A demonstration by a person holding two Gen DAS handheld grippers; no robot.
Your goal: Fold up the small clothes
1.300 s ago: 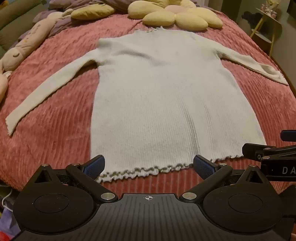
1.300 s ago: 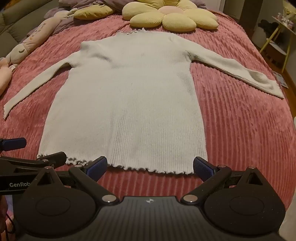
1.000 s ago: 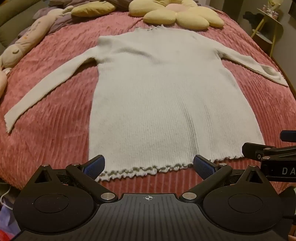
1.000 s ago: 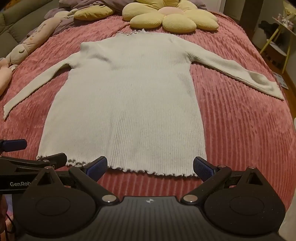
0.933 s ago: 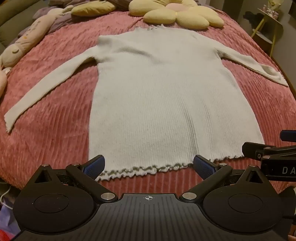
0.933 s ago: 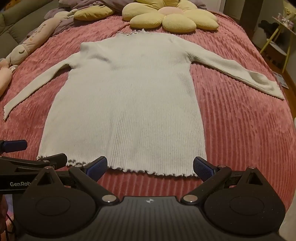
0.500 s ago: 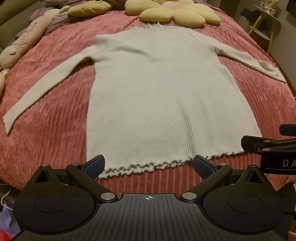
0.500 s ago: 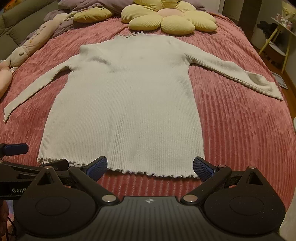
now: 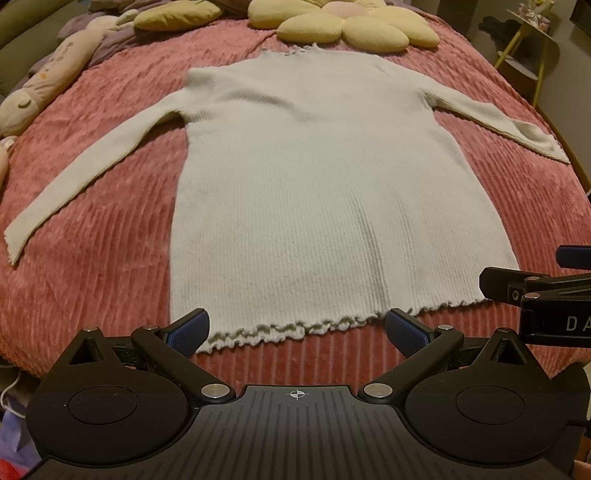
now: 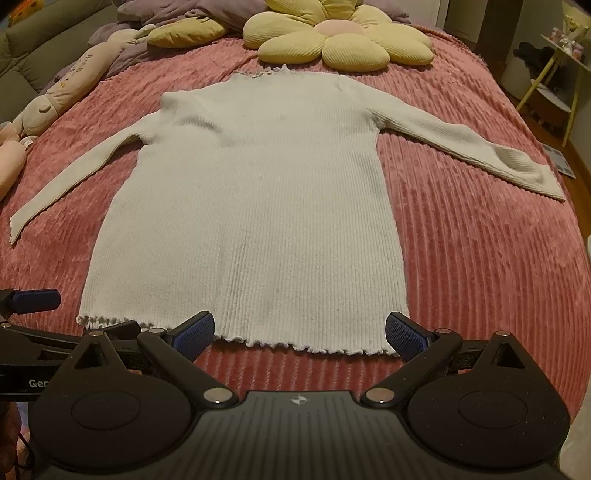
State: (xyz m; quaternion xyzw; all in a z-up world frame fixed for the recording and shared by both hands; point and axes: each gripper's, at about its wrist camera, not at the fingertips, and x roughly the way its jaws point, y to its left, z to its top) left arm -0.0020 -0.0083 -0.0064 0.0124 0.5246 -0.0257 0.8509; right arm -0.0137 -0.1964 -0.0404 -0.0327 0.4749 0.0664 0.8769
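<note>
Pink ribbed bedspread (image 9: 110, 258) beneath white sweater (image 9: 325, 206).

- The right tongs (image 9: 546, 280) are cut off by the right edge in the left wrist view; their printed text reads only "DA".
- The left tongs (image 10: 55, 314) are cut by the left edge in the right wrist view.
- The flower cushion (image 9: 351, 22) is cut off at the top.
- Items on the yellow shelf (image 10: 569, 33) are too small to tell.

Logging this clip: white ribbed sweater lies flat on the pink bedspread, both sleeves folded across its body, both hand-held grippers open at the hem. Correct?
Not quite. The sweater lies flat, but both sleeves are spread outward on the bedspread, not folded in, as the right wrist view shows. Left hand-held gripper and right hand-held gripper are open.
</note>
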